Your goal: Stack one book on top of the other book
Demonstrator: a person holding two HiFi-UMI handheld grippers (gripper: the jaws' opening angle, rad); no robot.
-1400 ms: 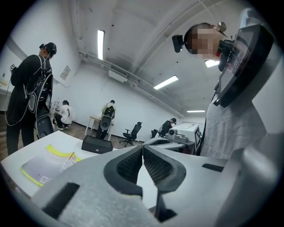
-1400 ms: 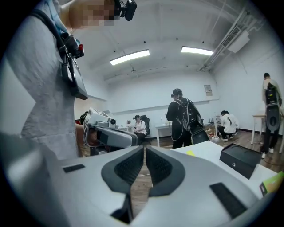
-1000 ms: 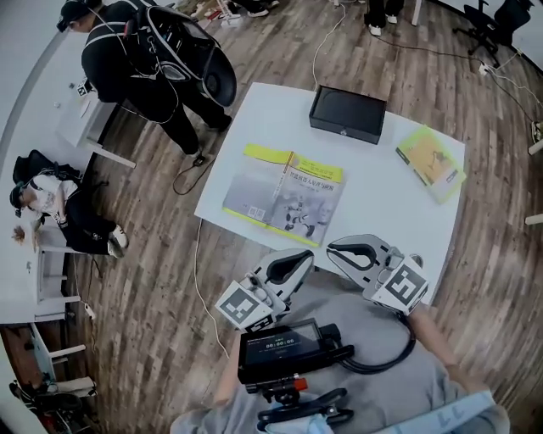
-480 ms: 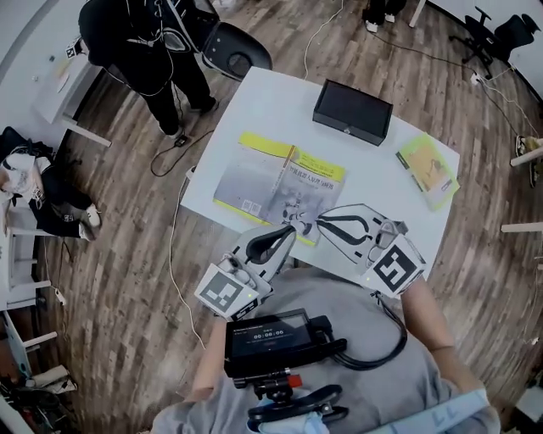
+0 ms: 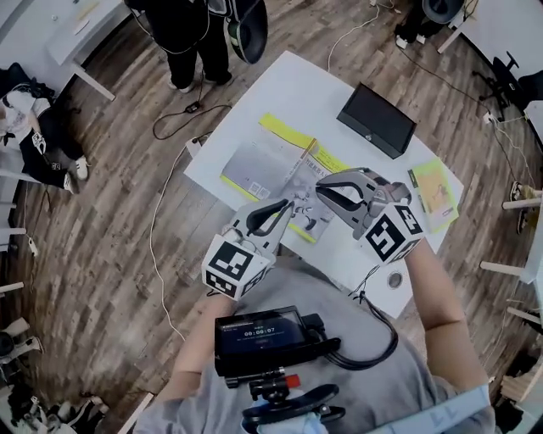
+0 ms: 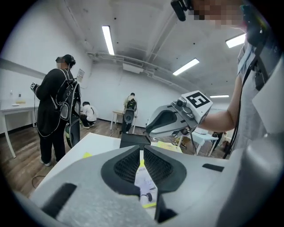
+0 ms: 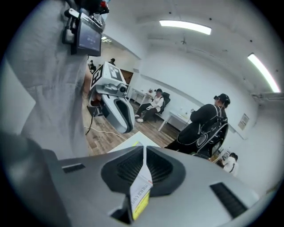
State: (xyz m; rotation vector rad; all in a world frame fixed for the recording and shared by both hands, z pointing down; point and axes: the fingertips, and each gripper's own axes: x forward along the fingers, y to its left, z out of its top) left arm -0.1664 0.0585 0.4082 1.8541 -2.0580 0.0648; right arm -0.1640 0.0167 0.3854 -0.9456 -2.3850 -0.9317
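Observation:
A large grey and yellow book (image 5: 267,165) lies flat on the white table (image 5: 288,93). A small yellow-green book (image 5: 434,193) lies by the table's right edge. My left gripper (image 5: 287,206) hovers shut over the large book's near edge. My right gripper (image 5: 322,188) hangs shut just right of it, over the book's right half. Their tips point toward each other, a short gap apart. Neither holds anything. In the left gripper view a strip of the book (image 6: 146,190) shows below the closed left gripper (image 6: 142,155), with the right gripper (image 6: 171,122) ahead. In the right gripper view the right gripper (image 7: 144,162) is closed too.
A black box (image 5: 377,120) stands at the table's far side, also in the left gripper view (image 6: 133,139). A person in black (image 5: 195,25) stands beyond the table's far left corner. Cables trail over the wooden floor. A round hole (image 5: 394,279) sits in the table's near right corner.
Both grippers have moved forward from the table's near edge to above the large book. The right one has rolled. They stay shut. The books have not moved.

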